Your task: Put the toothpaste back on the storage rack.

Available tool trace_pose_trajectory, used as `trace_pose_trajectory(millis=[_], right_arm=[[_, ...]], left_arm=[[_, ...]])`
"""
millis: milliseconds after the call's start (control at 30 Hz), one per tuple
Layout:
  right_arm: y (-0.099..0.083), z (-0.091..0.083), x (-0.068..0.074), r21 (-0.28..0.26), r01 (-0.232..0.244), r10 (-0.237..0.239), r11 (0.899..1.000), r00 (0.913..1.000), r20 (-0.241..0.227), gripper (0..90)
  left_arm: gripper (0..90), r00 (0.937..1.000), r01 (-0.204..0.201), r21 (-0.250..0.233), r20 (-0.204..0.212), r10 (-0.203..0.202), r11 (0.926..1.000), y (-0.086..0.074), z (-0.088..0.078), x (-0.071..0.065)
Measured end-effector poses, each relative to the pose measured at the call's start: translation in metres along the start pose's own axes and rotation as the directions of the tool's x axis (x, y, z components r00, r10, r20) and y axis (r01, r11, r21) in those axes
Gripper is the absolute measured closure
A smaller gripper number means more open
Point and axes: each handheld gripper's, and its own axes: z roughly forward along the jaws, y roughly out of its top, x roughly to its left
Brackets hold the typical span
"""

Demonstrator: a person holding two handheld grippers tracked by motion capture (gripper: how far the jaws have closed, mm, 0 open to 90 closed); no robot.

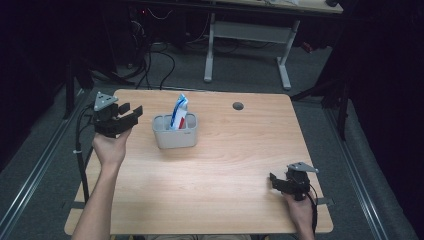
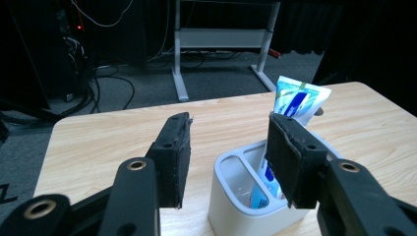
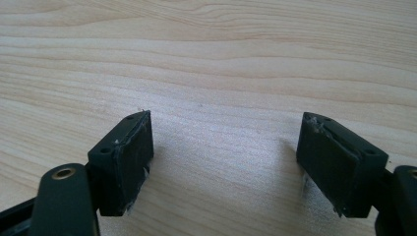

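A blue, white and red toothpaste tube (image 1: 179, 112) stands tilted in a light grey holder (image 1: 175, 136) left of the table's middle. In the left gripper view the tube (image 2: 296, 100) leans in the holder's (image 2: 231, 196) right compartment. My left gripper (image 1: 131, 112) hovers just left of the holder, open, with nothing between its jaws; its fingertips (image 2: 228, 130) point over the holder's near rim. My right gripper (image 1: 274, 178) rests low near the table's front right corner, open, with bare wood between its pads (image 3: 223, 125).
The wooden table (image 1: 225, 150) has a round cable hole (image 1: 238, 106) at the back. Behind it a white desk frame (image 1: 247, 35) and cables lie on the dark floor. A person's forearms (image 1: 102, 195) come in from the bottom edge.
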Motion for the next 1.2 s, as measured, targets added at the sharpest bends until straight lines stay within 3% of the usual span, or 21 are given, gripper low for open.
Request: trace_pose_trajectory(millis=[467, 1200], right_arm=[[0.000, 0.000, 0.000, 0.000, 0.001, -0.001, 1.000, 1.0000, -0.001, 21.6], [0.000, 0.000, 0.000, 0.000, 0.001, -0.001, 1.000, 1.0000, -0.001, 21.6]], left_arm=[[54.0, 0.9993, 0.011, -0.012, -0.035, -0.011, 0.9999, -0.013, -0.021, 0.009], [53.2, 0.9982, 0.035, -0.034, -0.047, -0.037, 0.9988, -0.037, -0.045, 0.016]])
